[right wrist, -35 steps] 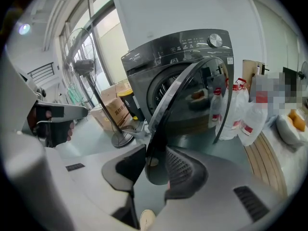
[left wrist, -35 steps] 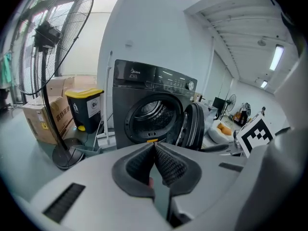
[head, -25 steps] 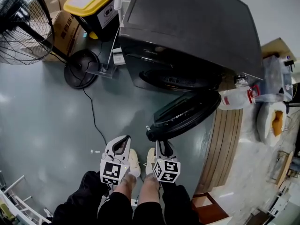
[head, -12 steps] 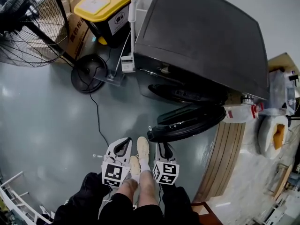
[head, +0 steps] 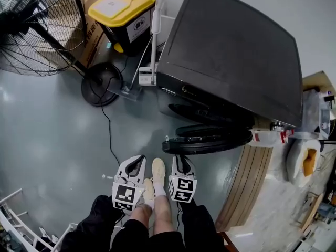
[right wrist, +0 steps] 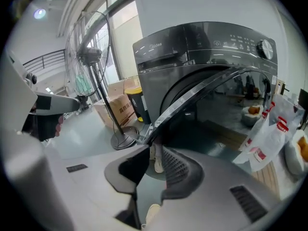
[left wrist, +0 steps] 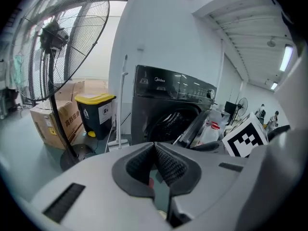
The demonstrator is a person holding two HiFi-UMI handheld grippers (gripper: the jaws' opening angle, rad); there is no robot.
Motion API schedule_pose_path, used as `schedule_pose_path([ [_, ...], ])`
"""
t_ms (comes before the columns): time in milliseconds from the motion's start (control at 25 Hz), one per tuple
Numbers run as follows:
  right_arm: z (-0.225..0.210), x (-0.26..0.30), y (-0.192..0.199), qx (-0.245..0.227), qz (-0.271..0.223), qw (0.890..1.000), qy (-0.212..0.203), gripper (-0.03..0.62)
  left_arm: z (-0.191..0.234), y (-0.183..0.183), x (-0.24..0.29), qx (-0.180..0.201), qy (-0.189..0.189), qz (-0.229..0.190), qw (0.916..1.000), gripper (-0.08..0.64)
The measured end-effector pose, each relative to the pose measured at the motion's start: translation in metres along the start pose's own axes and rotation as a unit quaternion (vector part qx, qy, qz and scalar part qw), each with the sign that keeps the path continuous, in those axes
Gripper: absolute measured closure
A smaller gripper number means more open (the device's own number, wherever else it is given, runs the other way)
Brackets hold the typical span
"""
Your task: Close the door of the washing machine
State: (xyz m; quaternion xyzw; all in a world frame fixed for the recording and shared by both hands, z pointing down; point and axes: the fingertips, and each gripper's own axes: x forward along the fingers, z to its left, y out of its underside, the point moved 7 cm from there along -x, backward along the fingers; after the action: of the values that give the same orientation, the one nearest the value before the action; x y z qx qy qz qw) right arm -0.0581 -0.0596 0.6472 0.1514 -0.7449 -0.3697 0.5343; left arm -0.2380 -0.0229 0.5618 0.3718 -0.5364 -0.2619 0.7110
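A dark grey front-loading washing machine point(head: 231, 62) stands at the upper right, its round door point(head: 210, 139) swung open toward me. My right gripper point(head: 180, 159) sits just below the door's free left edge. In the right gripper view the door's rim point(right wrist: 202, 93) runs up and right just beyond my right gripper point(right wrist: 155, 150). Its jaws are closing, a narrow gap remains, and nothing is between the pads. My left gripper point(head: 137, 160) hangs left of the door, clear of it. In the left gripper view my left gripper point(left wrist: 155, 146) has its pads together on nothing, and the machine point(left wrist: 163, 109) is ahead.
A standing fan point(head: 31, 30) with a round base point(head: 101, 84), a yellow-lidded bin point(head: 123, 12) and cardboard boxes point(head: 92, 41) stand left of the machine. A cable point(head: 109, 135) trails over the grey floor. A white bag point(head: 268, 136) and wooden planks point(head: 247, 182) lie right of the door. The person's feet point(head: 157, 172) are between the grippers.
The person has stepped toward the machine with both grippers. The right gripper's tips have come up under the door's free edge, and the door now lies more edge-on to the machine front.
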Motion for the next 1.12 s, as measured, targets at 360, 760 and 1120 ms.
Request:
schedule_pose_path([
  [360, -0.002, 0.025, -0.026, -0.022, -0.003, 1.000, 0.001, 0.535, 0.022, -0.014, 0.012, -0.011, -0.018, -0.009, 0.9997, 0.537],
  [760, -0.008, 0.056, -0.053, -0.026, -0.014, 1.000, 0.005, 0.575, 0.039, -0.025, 0.036, -0.011, -0.023, -0.009, 0.9996, 0.537],
  [1120, -0.019, 0.079, -0.077, -0.022, -0.028, 0.999, 0.002, 0.575, 0.047, -0.039, 0.062, -0.007, -0.024, -0.010, 0.9996, 0.537],
])
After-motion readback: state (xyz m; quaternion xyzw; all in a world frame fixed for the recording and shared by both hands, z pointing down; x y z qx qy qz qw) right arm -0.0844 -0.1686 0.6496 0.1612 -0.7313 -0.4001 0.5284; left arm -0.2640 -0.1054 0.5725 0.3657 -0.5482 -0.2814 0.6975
